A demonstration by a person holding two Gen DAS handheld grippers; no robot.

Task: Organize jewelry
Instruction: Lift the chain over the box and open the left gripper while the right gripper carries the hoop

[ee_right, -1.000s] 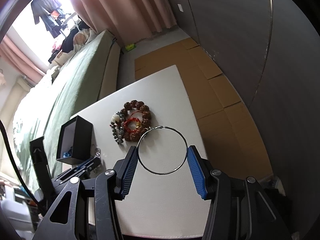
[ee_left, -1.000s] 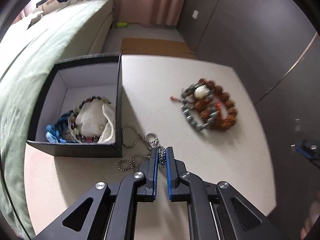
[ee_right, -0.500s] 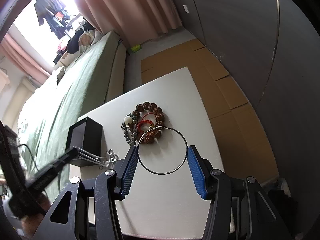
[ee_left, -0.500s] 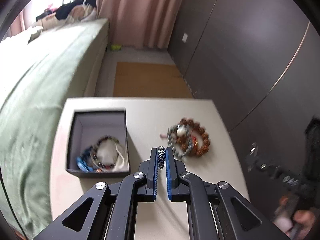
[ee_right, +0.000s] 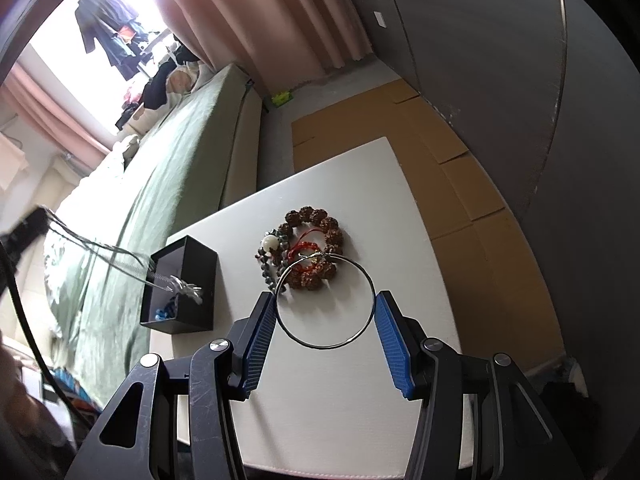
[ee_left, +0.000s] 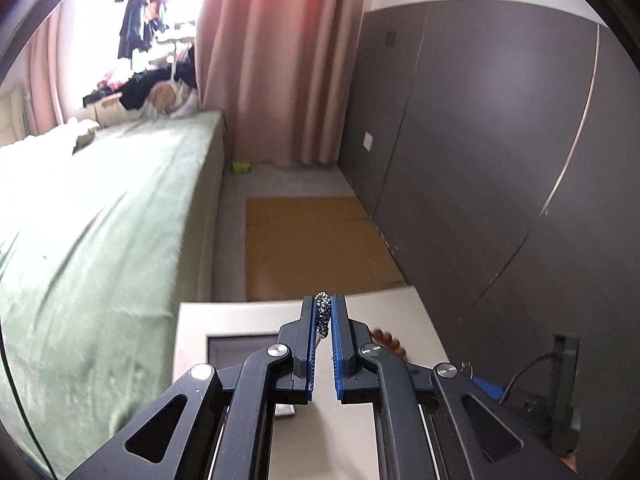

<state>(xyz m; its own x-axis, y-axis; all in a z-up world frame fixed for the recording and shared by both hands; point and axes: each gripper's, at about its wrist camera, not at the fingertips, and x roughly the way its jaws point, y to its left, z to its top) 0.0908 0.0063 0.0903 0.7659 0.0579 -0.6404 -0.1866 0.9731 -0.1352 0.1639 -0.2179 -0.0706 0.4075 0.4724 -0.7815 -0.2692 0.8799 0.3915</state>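
Note:
My left gripper point(ee_left: 322, 313) is shut on a dark beaded stretch of a silver chain necklace point(ee_left: 322, 312) and is held high above the white table point(ee_left: 248, 316). In the right wrist view the necklace point(ee_right: 120, 254) slants down from the blurred left gripper point(ee_right: 24, 232), and its bunched end hangs at the open black box point(ee_right: 200, 272). My right gripper point(ee_right: 325, 300) is shut on a thin metal ring point(ee_right: 328, 347), pads against both sides, above the table point(ee_right: 360, 380). A pile of bead bracelets point(ee_right: 316, 240) lies beyond the ring. The box point(ee_left: 240, 346) is mostly hidden by my left fingers.
A green-covered bed point(ee_right: 180, 168) runs along the table's left side. Flat cardboard point(ee_right: 460, 152) covers the floor beyond and to the right, with dark wall panels point(ee_left: 500, 160) behind it. A black stand with a cable point(ee_left: 564, 380) is at the lower right.
My left gripper has risen well above the table with the necklace, lifting it off the surface until its end hangs at the box. The right gripper with the ring has barely moved.

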